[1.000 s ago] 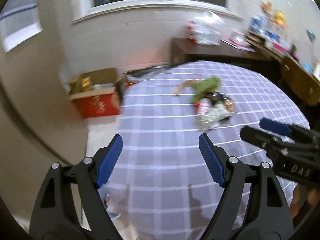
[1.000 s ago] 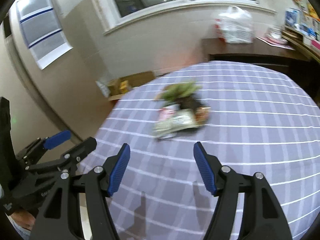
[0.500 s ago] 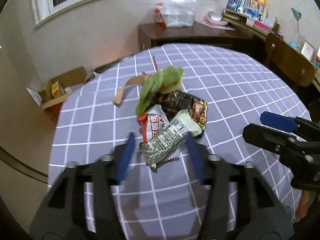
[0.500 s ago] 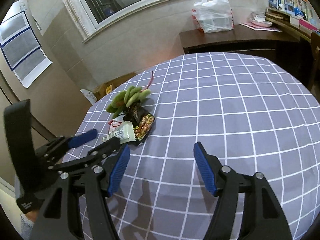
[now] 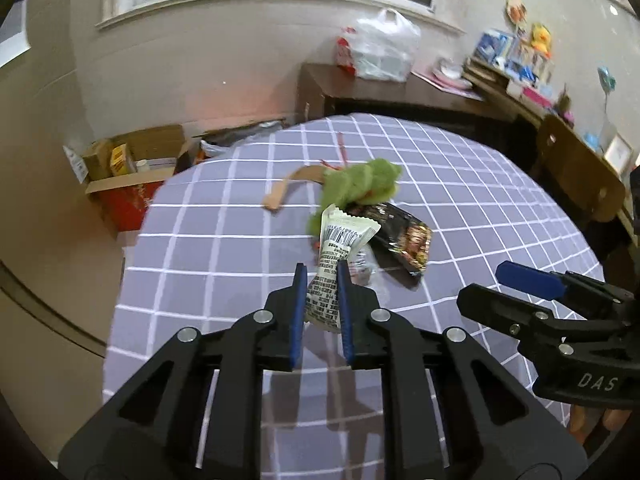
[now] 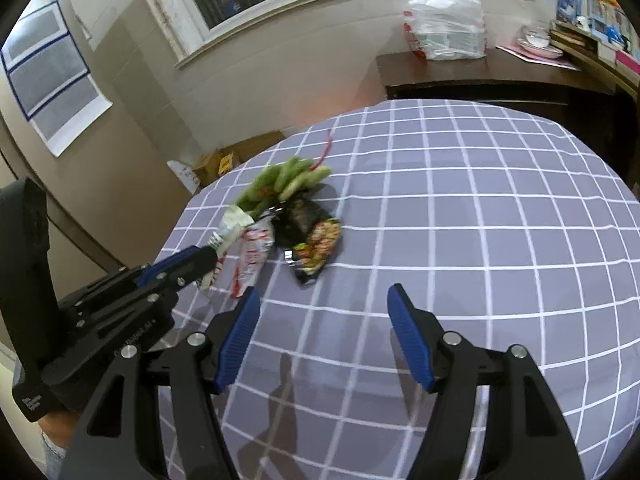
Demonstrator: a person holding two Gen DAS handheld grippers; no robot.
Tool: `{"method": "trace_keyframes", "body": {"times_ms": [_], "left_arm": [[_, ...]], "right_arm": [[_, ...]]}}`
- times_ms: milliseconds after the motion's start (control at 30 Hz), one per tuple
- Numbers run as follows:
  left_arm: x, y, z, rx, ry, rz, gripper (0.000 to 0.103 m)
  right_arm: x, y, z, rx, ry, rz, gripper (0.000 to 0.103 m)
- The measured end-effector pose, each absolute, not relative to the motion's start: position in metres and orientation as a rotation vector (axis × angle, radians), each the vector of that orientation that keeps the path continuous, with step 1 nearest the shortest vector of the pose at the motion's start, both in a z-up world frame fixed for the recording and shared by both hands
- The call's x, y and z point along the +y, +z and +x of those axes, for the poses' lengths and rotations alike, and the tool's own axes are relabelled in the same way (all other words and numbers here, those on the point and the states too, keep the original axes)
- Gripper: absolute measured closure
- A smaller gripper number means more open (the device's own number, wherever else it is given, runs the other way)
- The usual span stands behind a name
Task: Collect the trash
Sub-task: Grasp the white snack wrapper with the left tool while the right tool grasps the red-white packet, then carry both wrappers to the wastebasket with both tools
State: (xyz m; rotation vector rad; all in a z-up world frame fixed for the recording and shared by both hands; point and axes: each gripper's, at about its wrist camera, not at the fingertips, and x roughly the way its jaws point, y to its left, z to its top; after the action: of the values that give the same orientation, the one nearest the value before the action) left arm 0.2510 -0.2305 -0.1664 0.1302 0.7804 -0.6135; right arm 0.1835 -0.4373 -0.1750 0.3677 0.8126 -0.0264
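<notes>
A small trash pile lies on the purple checked tablecloth (image 5: 200, 240): green pods (image 5: 360, 184), a black snack bag (image 5: 404, 232), a red-and-white wrapper (image 6: 254, 252) and a brown paper strip (image 5: 288, 186). My left gripper (image 5: 321, 270) has its jaws closing, and its blue pads pinch the lower end of a white printed wrapper (image 5: 340, 236), whose top stands up in front of the pods. The right wrist view shows the same grip from the side, at the left gripper (image 6: 200, 254). My right gripper (image 6: 323, 292) hangs open over bare cloth, nearer to me than the pile, with nothing between its fingers.
A thin red strip (image 5: 342, 152) lies further back on the cloth. On the floor past the table's left edge stands an open cardboard box (image 5: 128, 168). A dark sideboard (image 5: 400, 92) with a white plastic bag (image 5: 380, 56) is behind, and a wooden chair (image 5: 576, 176) at right.
My left gripper came forward and down to the pile and its jaws went from wide open to pinching the white wrapper, which now stands up. My right gripper edged nearer and stayed open.
</notes>
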Motion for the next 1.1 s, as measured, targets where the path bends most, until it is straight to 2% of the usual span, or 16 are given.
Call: {"method": "trace_keyframes", "body": {"times_ms": [433,500,567,633,667,700,867,1100], "left_arm": [[-0.138,-0.165,0.269,0.767,-0.449,0.075,0.088],[-0.130,-0.166,0.268,0.762,-0.450,0.068,0.088],[-0.121,-0.165,0.267,0.755,-0.452,0.057,0.088],[-0.112,-0.165,0.267,0.750,-0.450,0.046,0.088],[-0.108,-0.164,0.266,0.746,-0.450,0.039,0.088],[-0.107,-0.163,0.265,0.744,-0.450,0.036,0.088],[-0.083,-0.161,0.257,0.728,-0.446,0.017,0.088],[-0.036,-0.161,0.245,0.722,-0.419,-0.011,0.088]], "right_arm": [[-0.372,-0.190,0.255,0.913,-0.018,0.258,0.039],[-0.368,-0.193,0.262,0.919,-0.054,0.222,0.048],[-0.366,-0.197,0.268,0.932,-0.075,0.205,0.070],[-0.364,-0.199,0.268,0.921,-0.090,0.174,0.073],[-0.363,-0.199,0.266,0.918,-0.087,0.175,0.083],[-0.363,-0.199,0.263,0.917,-0.078,0.185,0.086],[-0.347,-0.192,0.243,0.895,-0.027,0.217,0.094],[-0.287,-0.173,0.222,0.861,0.103,0.200,0.096]]}}
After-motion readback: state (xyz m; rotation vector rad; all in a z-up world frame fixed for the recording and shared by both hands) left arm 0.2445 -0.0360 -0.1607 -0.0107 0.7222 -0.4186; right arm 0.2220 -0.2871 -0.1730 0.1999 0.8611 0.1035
